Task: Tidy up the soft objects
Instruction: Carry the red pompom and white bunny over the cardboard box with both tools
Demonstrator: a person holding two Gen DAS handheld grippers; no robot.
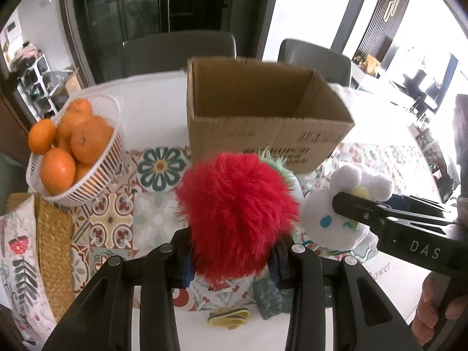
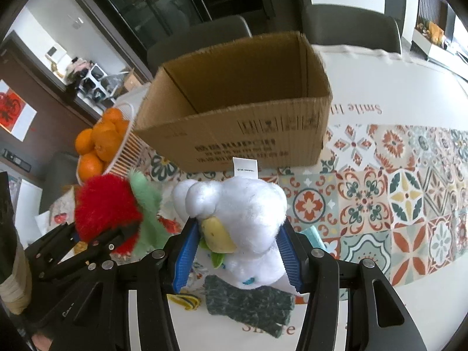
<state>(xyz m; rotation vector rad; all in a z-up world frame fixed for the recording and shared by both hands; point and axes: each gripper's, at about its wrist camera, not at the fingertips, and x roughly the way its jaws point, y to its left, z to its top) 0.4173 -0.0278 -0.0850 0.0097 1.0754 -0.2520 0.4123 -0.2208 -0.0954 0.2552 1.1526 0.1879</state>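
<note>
Both toys look light and squashy, so a mid-body pinch suits: the left hand-held gripper (image 1: 234,259) clamps the red furry plush (image 1: 237,213), the right hand-held gripper (image 2: 238,251) the white plush (image 2: 242,219), both held above the surface (image 2: 380,82) before the open cardboard box (image 2: 234,117)

A home dining room; patterned tablecloth (image 2: 380,193), grey chairs (image 1: 178,52), basket of oranges (image 1: 73,149), glass cabinet (image 1: 140,5).
</note>
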